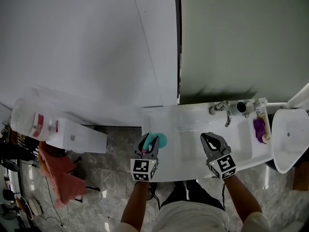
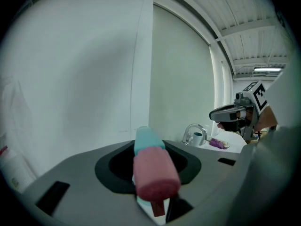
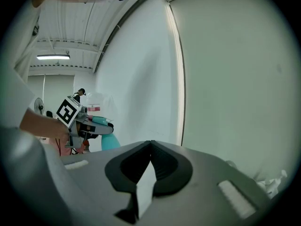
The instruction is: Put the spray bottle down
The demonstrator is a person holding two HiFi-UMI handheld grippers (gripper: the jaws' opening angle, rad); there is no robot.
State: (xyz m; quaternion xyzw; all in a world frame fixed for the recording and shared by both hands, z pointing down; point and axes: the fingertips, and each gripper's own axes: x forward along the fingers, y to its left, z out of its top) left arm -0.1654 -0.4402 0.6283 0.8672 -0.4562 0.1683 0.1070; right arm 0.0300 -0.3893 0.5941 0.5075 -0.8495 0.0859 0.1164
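Teal spray bottle (image 1: 159,140), just one, is clamped in the left hand-held gripper (image 1: 147,140), its body hanging downward and its nozzle toward frame top. Right hand-held gripper (image 1: 208,138), second of two, is closed and empty.

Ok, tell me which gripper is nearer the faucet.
Right. The right gripper hangs over the sink just in front of the faucet; the left gripper, holding the spray bottle, is farther off at the sink's left end.

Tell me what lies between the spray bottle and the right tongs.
Only bare white sink basin. The head view shows nothing standing between the spray bottle, gripped in the left tongs, and the right tongs.
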